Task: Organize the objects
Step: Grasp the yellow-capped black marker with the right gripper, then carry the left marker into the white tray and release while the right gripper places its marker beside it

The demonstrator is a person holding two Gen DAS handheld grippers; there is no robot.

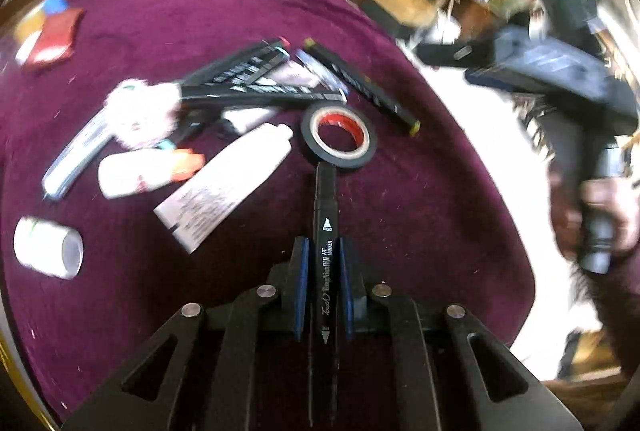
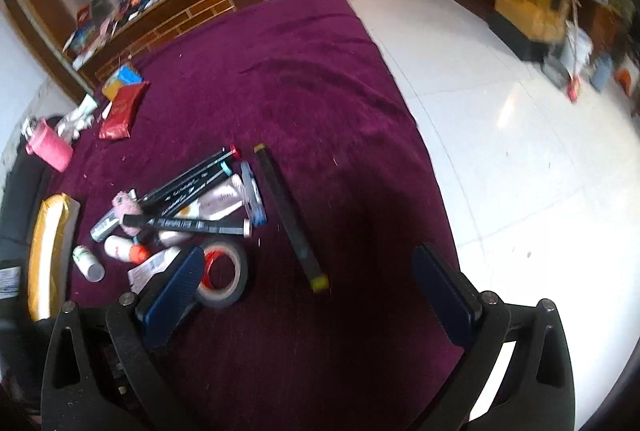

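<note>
Left gripper clamps black marker mid-barrel, frame centre: light, stiff, slick plastic. Right gripper spread wide, empty.

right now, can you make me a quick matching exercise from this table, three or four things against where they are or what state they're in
Things:
1. art marker
2. tape roll
3. yellow-tipped marker
4. right gripper

States:
a. open, holding nothing
b. lying alone right of the pile
c. clamped in the left gripper
d. flat on the cloth, red core

Pairs: 1-c, 2-d, 3-b, 4-a
</note>
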